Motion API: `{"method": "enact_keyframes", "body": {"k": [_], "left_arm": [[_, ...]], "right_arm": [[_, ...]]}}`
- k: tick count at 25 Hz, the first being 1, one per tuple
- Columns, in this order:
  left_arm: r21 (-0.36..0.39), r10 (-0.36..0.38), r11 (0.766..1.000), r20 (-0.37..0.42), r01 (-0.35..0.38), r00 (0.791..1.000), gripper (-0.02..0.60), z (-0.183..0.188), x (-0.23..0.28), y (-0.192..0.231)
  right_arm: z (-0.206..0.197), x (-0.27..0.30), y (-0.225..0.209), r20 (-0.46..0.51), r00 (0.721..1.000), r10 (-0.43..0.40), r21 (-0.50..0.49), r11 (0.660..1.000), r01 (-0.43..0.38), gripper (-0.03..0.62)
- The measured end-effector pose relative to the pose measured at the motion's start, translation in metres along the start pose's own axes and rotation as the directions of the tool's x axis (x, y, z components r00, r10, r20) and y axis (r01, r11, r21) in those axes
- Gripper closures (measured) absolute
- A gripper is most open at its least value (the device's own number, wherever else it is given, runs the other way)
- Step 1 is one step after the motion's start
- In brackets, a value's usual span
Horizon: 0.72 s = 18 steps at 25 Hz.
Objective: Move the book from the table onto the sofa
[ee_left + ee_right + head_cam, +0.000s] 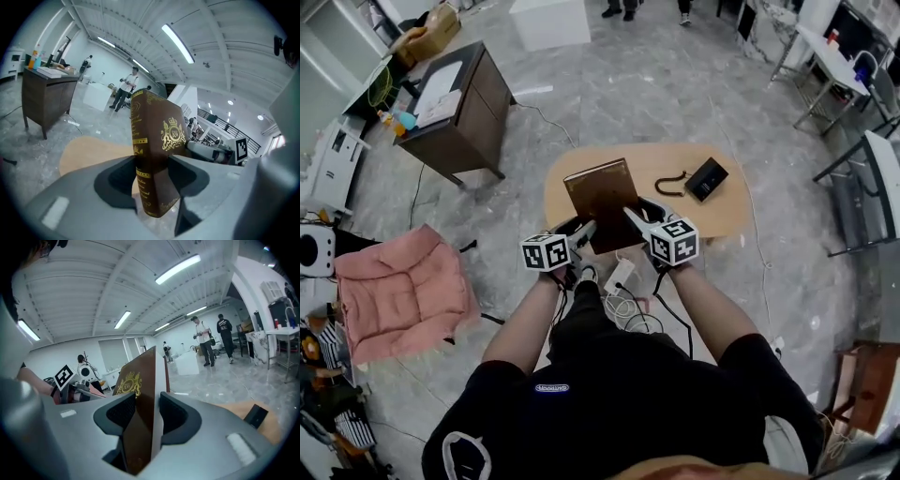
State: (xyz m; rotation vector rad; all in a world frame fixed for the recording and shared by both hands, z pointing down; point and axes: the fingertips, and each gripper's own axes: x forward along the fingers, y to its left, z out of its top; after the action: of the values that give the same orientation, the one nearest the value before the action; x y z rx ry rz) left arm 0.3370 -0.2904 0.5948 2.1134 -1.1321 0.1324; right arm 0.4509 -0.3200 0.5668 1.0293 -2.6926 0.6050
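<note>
Holding a brown book (602, 192) with a gold crest in the air, over the near-left part of a round wooden table (727, 211), not resting on its top. Gripped at its near edge from both sides. Left gripper (584, 232) clamped on the spine-side corner, pads pressed against both covers, gold-lettered spine standing upright between them. Right gripper (635, 218) clamped on the page-edge corner, pads tight on front and back covers, white page block showing between them. Both marker cubes just behind the book, near each other. On the table beyond the book, apart from it, a black device (707, 178) with a dark cord (670, 180) beside it. White cables (623, 300) on the floor under the near table edge. Well off to the left, a pink sofa (403, 291). Farther up left, a dark wooden desk (459, 103). At the top, a white box (548, 21) on the grey marbled floor.
</note>
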Motion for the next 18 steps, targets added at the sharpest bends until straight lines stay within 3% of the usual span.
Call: {"method": "enact_keyframes", "body": {"k": [4, 9, 14, 18], "left_arm": [[-0.019, 0.052, 0.998, 0.064, -0.051, 0.997, 0.364, -0.011, -0.052, -0.033], [-0.054, 0.127, 0.991, 0.125, -0.121, 0.984, 0.364, -0.006, -0.114, -0.041], [-0.098, 0.202, 0.978, 0.197, -0.186, 0.959, 0.364, -0.003, -0.189, -0.02], [-0.154, 0.274, 0.958, 0.24, -0.242, 0.931, 0.364, -0.013, -0.259, 0.024]], "right_arm": [[0.012, -0.033, 0.046, 0.005, 0.997, 0.079, -0.058, 0.995, -0.078, 0.405], [0.033, -0.037, 0.104, 0.0, 0.986, 0.169, -0.103, 0.98, -0.168, 0.407], [0.037, -0.01, 0.177, -0.022, 0.962, 0.271, -0.126, 0.954, -0.272, 0.408], [0.029, 0.03, 0.249, -0.055, 0.938, 0.343, -0.146, 0.926, -0.348, 0.408]]}}
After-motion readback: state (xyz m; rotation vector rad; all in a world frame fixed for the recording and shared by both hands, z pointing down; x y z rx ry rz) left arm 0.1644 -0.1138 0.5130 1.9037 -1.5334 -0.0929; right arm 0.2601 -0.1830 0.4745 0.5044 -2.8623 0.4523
